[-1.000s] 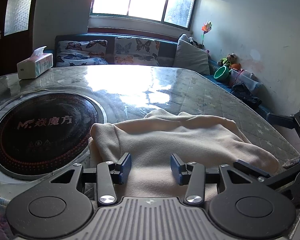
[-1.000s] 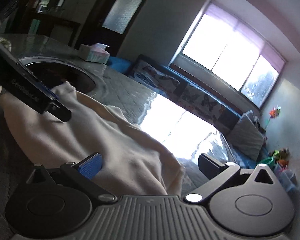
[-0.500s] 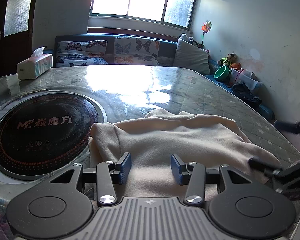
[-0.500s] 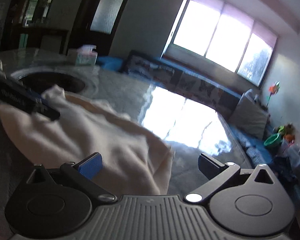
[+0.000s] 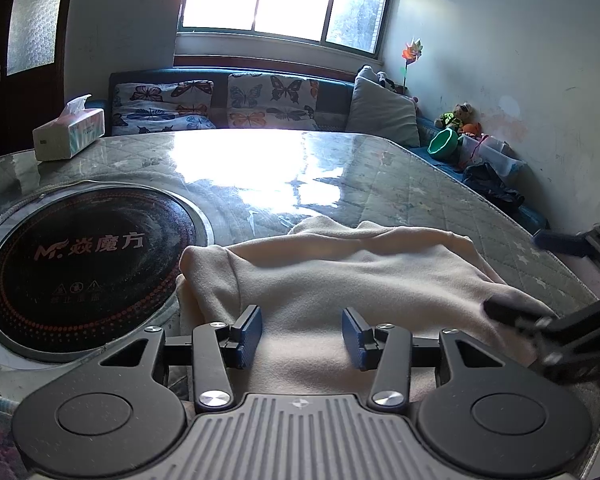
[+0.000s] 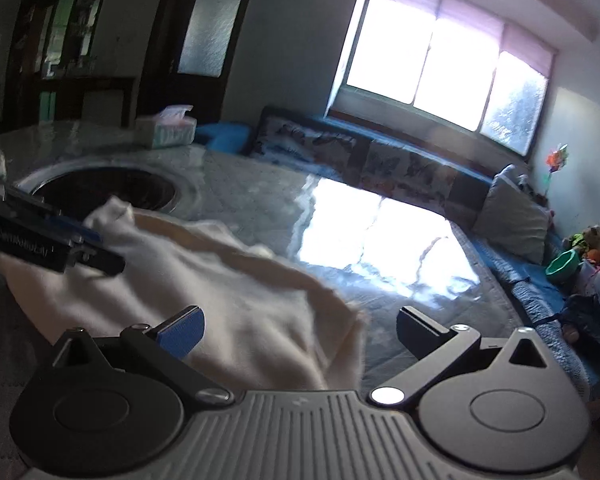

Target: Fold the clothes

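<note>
A cream garment (image 5: 340, 280) lies folded on the table's near side, one corner touching the round cooktop. My left gripper (image 5: 302, 336) hovers over its near edge, open, pads apart with flat cloth beneath them and nothing pinched. In the right wrist view the garment (image 6: 220, 300) fills the lower left, and its right edge lies between the wide-apart fingers of my open right gripper (image 6: 300, 328). In the left wrist view the right gripper (image 5: 540, 276) reaches in over the garment's right edge. The right wrist view shows the left gripper (image 6: 100, 248) above the cloth's left end.
A black round induction cooktop (image 5: 80, 272) is set into the table (image 5: 380, 184), whose quilted cover lies under glass. A tissue box (image 5: 68, 132) stands at the far left. Behind are a sofa with butterfly cushions (image 5: 220, 100) and a green bowl (image 5: 444, 142).
My right gripper has rolled closer to level and shifted sideways, with one finger now over the garment's right edge. The left gripper and the garment have stayed put.
</note>
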A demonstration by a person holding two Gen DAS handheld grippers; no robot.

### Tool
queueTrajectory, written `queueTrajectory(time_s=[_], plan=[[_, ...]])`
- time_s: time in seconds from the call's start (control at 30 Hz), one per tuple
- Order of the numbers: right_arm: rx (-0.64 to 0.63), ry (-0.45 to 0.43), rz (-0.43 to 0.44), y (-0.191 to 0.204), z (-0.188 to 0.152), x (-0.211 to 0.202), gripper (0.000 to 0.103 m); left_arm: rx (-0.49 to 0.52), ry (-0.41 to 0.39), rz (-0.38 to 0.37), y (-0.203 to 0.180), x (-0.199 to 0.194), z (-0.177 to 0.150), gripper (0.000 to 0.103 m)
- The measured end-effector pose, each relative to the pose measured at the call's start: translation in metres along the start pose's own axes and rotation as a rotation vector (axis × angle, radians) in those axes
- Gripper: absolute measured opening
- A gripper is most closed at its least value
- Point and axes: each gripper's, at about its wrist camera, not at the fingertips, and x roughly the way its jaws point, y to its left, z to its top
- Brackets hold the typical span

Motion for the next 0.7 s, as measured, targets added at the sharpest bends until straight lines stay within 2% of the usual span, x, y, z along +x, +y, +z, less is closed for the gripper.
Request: queueTrajectory(time_s=[0.1, 0.2, 0.33, 0.47, 0.7], plan=[[-0.018, 0.041, 0.003, 0.007, -0.012, 0.009, 0.103, 0.001, 0.002, -0.001, 0.000, 0.000, 0.000, 0.048], [0.019, 0.026, 0.014, 0.000, -0.015, -0.001, 0.103, 0.010, 0.003, -0.001, 0.000, 0.000, 0.000, 0.049], [0.097, 0.007, -0.024, -0.019, -0.012, -0.011, 0.103, 0.015, 0.004, 0.001, -0.001, 0.001, 0.000, 0.051], [0.107, 0.064, -0.058, -0.028, -0.022, -0.001, 0.103, 0.022, 0.005, 0.002, -0.001, 0.001, 0.000, 0.051], [0.146, 0.074, -0.088, -0.042, -0.029, -0.010, 0.103, 0.032, 0.009, 0.006, -0.002, 0.002, 0.001, 0.052]])
